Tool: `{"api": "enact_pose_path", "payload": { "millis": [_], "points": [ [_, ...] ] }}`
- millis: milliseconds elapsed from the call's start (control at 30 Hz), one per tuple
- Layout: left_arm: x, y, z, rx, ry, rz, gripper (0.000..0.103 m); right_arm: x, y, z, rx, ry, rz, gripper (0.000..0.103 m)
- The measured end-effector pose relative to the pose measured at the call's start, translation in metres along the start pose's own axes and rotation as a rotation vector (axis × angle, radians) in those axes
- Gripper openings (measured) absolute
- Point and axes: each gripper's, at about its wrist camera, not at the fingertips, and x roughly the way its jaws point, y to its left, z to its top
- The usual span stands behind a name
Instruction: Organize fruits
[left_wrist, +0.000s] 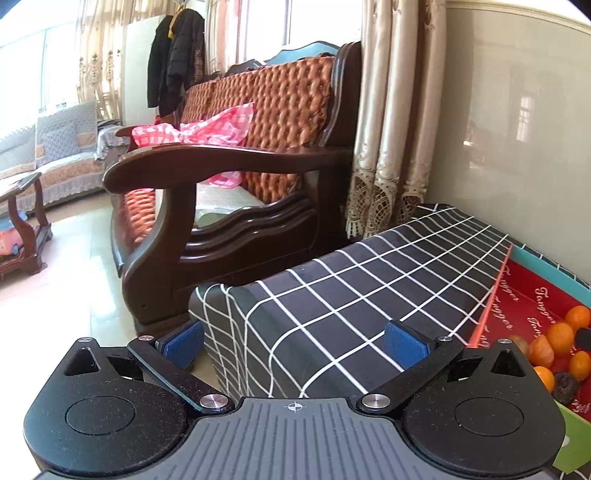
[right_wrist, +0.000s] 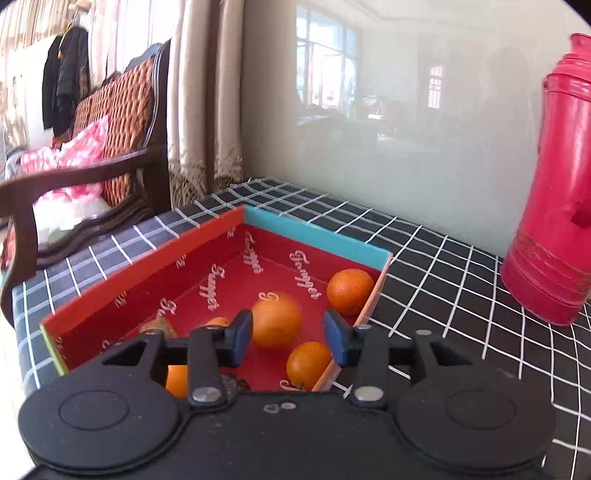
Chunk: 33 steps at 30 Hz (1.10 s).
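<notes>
A shallow red box (right_wrist: 199, 254) with a teal far wall sits on the black checked tablecloth (right_wrist: 443, 266). It holds several oranges: one in the far right corner (right_wrist: 350, 291), a large one in the middle (right_wrist: 276, 322), a smaller one near the right wall (right_wrist: 308, 364). A dark fruit lies low by the gripper body. My right gripper (right_wrist: 288, 338) is open above the box, the middle orange showing between its blue pads, apart from them. My left gripper (left_wrist: 295, 341) is open and empty over the table's left end. The box (left_wrist: 517, 306) with oranges (left_wrist: 559, 338) and a dark fruit (left_wrist: 565, 386) lies at its right.
A red thermos (right_wrist: 554, 206) stands on the table at the right. A wooden sofa (left_wrist: 236, 173) with orange cushions stands left of the table, beside curtains (left_wrist: 395, 122). A glossy wall (right_wrist: 388, 110) runs behind the table. A low coffee table (left_wrist: 22, 225) stands at far left.
</notes>
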Motion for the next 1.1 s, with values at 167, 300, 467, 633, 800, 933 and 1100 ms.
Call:
{"api": "enact_pose_path", "payload": {
  "millis": [167, 300, 467, 633, 800, 933, 1100],
  "points": [
    [-0.013, -0.018, 0.001, 0.068, -0.030, -0.085, 0.103, -0.055, -0.011, -0.005, 0.091, -0.065, -0.058, 0.063],
    [-0.033, -0.038, 0.002, 0.150, -0.021, -0.197, 0.103, -0.108, -0.014, -0.017, 0.149, -0.090, -0.149, 0.083],
    [-0.091, -0.043, 0.006, 0.195, -0.040, -0.282, 0.103, -0.159, -0.015, -0.030, 0.190, -0.081, -0.203, 0.097],
    [-0.146, -0.032, 0.011, 0.220, -0.076, -0.324, 0.103, -0.196, -0.002, -0.038, 0.194, -0.106, -0.245, 0.097],
    [-0.180, -0.023, 0.007, 0.252, -0.100, -0.361, 0.103, -0.213, 0.010, -0.046, 0.177, -0.107, -0.278, 0.097],
    [-0.194, -0.021, 0.003, 0.262, -0.107, -0.377, 0.103, -0.221, 0.014, -0.049, 0.191, -0.113, -0.288, 0.097],
    [-0.200, -0.020, 0.000, 0.251, -0.108, -0.380, 0.103, -0.223, 0.017, -0.053, 0.188, -0.111, -0.283, 0.097]
  ]
}}
